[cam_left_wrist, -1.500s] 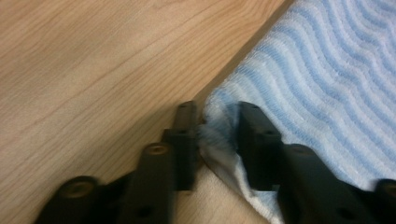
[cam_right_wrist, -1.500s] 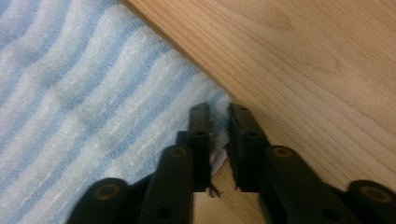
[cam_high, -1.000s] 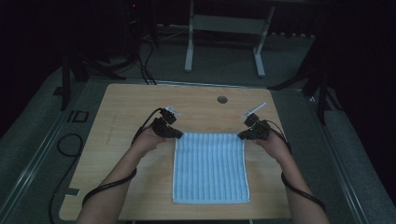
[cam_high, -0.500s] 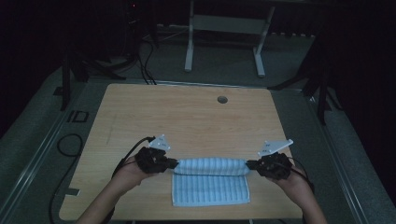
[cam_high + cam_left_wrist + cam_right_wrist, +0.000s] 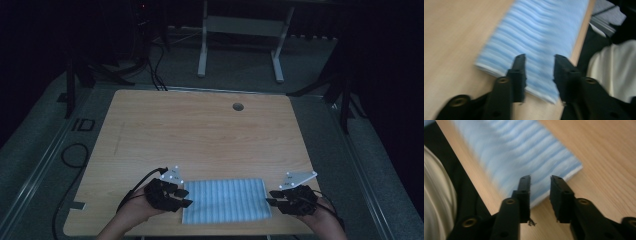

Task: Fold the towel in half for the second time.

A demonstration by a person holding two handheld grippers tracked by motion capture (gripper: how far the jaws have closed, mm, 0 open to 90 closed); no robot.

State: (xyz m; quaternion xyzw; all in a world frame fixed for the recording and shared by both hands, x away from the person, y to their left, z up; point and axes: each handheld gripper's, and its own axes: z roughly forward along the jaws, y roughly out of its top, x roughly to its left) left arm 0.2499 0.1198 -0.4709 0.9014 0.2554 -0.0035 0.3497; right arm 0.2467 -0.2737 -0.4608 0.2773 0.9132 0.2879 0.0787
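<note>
Folded striped cloth (image 5: 226, 200) lies at the counter (image 5: 200, 130) near edge, soft and limp. Left claw (image 5: 184, 197) and right claw (image 5: 273, 197), just opened, seemingly hold nothing; regrip at corners.

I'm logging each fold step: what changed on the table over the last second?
Both grippers, left gripper and right gripper, carried the far edge of the striped cloth toward the person, folding it in half. Their jaws have just been opening, letting go. The table and the cloth's near edge stayed put.
</note>
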